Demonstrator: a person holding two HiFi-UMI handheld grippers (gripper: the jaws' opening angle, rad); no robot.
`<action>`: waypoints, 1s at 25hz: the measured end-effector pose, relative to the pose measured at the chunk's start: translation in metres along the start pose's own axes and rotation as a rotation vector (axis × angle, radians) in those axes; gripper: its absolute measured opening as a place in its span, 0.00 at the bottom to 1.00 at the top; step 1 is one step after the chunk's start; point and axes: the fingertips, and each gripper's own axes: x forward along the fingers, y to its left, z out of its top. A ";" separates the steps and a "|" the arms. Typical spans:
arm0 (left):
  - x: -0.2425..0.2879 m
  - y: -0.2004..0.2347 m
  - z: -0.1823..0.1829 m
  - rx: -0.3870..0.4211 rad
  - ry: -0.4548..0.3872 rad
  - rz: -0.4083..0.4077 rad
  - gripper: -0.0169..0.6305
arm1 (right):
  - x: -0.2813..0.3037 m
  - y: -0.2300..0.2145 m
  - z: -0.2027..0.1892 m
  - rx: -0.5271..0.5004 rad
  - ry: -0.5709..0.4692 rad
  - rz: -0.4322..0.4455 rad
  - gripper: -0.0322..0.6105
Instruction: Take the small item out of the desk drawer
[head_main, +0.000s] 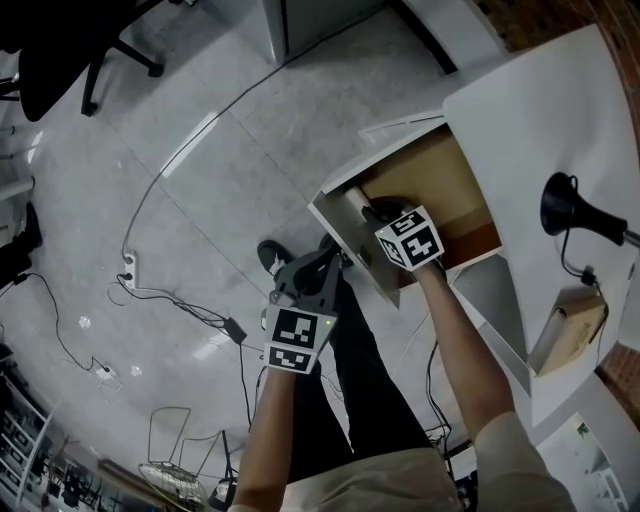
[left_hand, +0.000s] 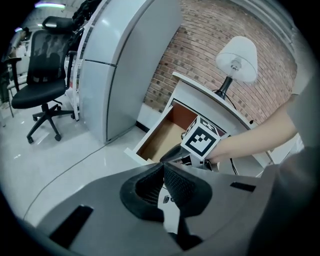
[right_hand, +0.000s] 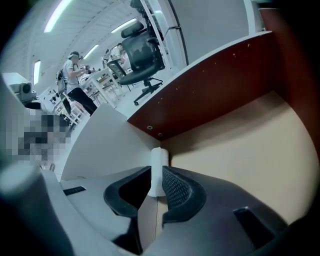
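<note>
**Right gripper placed around the small item inside the open desk drawer.**

At left, the left gripper (head_main: 336, 260) hangs outside the drawer with its jaws pressed together on nothing, apparently parked clear so the other can work. Beside it, the white-fronted drawer with a tan wooden floor (head_main: 350, 240) stands pulled out from the desk. To the right, the right gripper (right_hand: 156, 180) reaches down inside. Its jaws are spread to either side of the small white cylinder (right_hand: 160, 157), which stands upright in the corner where the white front panel meets the red-brown side wall. The pads lie close against it, but no squeeze is evident. The cylinder has not yet left the drawer.
</note>
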 end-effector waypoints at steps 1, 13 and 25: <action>0.001 0.003 0.000 0.003 0.002 0.002 0.05 | 0.002 -0.001 0.001 -0.003 0.005 0.003 0.20; 0.009 0.020 0.006 -0.010 -0.009 0.023 0.05 | 0.026 -0.003 -0.005 -0.023 0.089 0.054 0.34; 0.004 0.030 0.000 -0.110 -0.030 0.052 0.05 | 0.034 -0.004 -0.005 -0.026 0.127 0.078 0.28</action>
